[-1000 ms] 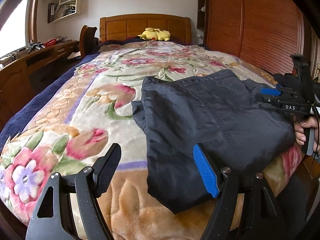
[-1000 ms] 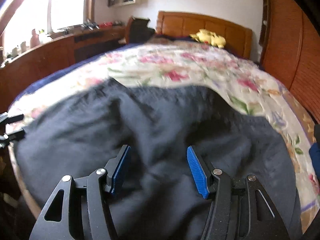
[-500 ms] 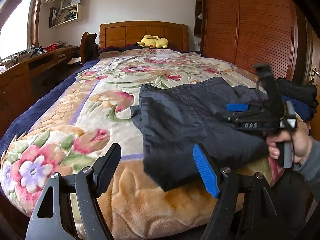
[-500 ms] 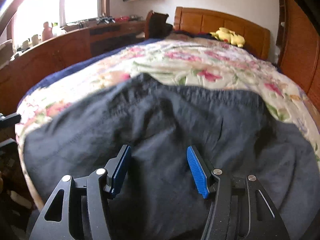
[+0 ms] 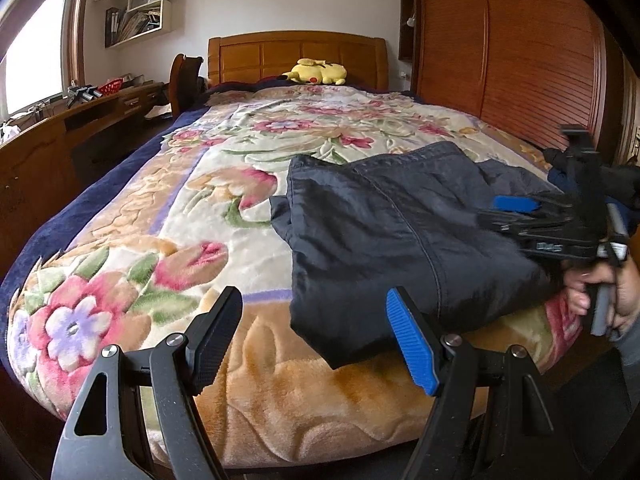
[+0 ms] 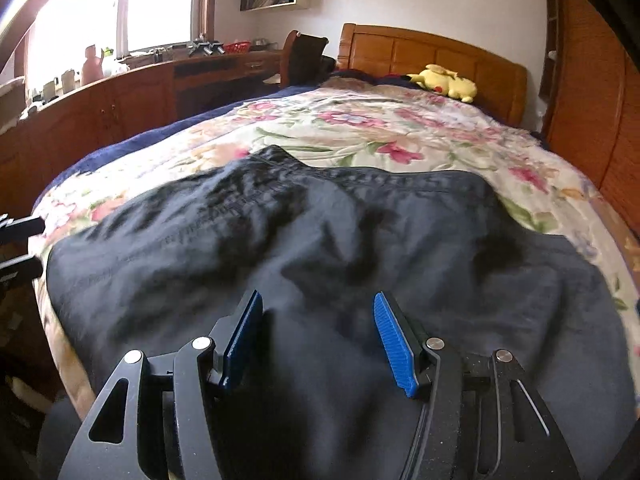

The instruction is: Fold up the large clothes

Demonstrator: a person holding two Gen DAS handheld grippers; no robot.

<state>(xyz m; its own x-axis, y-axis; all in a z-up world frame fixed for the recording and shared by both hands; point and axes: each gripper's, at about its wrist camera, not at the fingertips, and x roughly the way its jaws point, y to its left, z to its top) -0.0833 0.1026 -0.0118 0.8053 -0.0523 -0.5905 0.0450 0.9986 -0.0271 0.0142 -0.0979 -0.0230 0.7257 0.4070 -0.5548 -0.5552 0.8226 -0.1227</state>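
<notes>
A dark navy garment (image 5: 392, 232) lies folded on the flowered blanket (image 5: 168, 248) near the foot of the bed, its lower corner hanging over the edge. My left gripper (image 5: 316, 336) is open and holds nothing, off the bed's end, with the garment's corner just beyond its blue pad. My right gripper (image 6: 318, 336) is open low over the garment (image 6: 320, 240), with cloth under the fingers but nothing pinched. The left wrist view shows the right gripper (image 5: 500, 212) at the garment's right side, held by a hand (image 5: 600, 292). The left gripper (image 6: 18, 244) shows at the left edge of the right wrist view.
A yellow plush toy (image 5: 316, 72) lies at the wooden headboard (image 5: 296, 56). A long wooden desk (image 5: 60, 140) and a chair (image 5: 186, 80) run along the left of the bed. A wooden wardrobe (image 5: 512, 60) stands on the right, with dark clothes (image 5: 624, 180) piled beside it.
The right gripper has drawn back and sunk toward the garment's near right side. The left gripper backed off slightly. The garment lies as before, and both jaws kept their width.
</notes>
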